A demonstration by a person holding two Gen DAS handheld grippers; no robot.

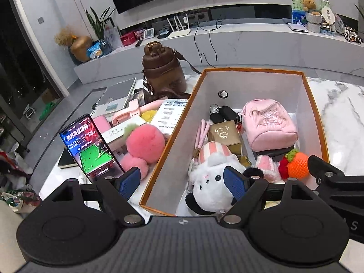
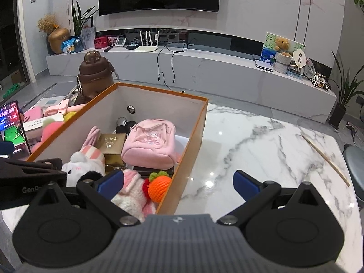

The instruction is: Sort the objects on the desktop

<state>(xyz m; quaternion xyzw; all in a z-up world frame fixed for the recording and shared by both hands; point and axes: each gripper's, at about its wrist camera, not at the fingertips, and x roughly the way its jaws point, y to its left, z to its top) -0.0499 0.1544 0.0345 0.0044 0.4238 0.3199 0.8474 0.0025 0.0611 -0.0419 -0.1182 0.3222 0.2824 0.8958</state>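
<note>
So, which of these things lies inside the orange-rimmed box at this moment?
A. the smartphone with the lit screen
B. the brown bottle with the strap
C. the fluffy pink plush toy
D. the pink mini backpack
D: the pink mini backpack lies within the walls of the orange-rimmed box, beside a gold box; the other three things stand or lie on the table outside it.

Right gripper (image 2: 178,183) jaws wide apart, empty, straddling the orange-edged box's (image 2: 193,136) near right wall. Inside: pink backpack (image 2: 149,143), gold box (image 2: 111,145), crochet orange (image 2: 159,186). Wooden stick (image 2: 325,157) on marble table (image 2: 261,150).
</note>
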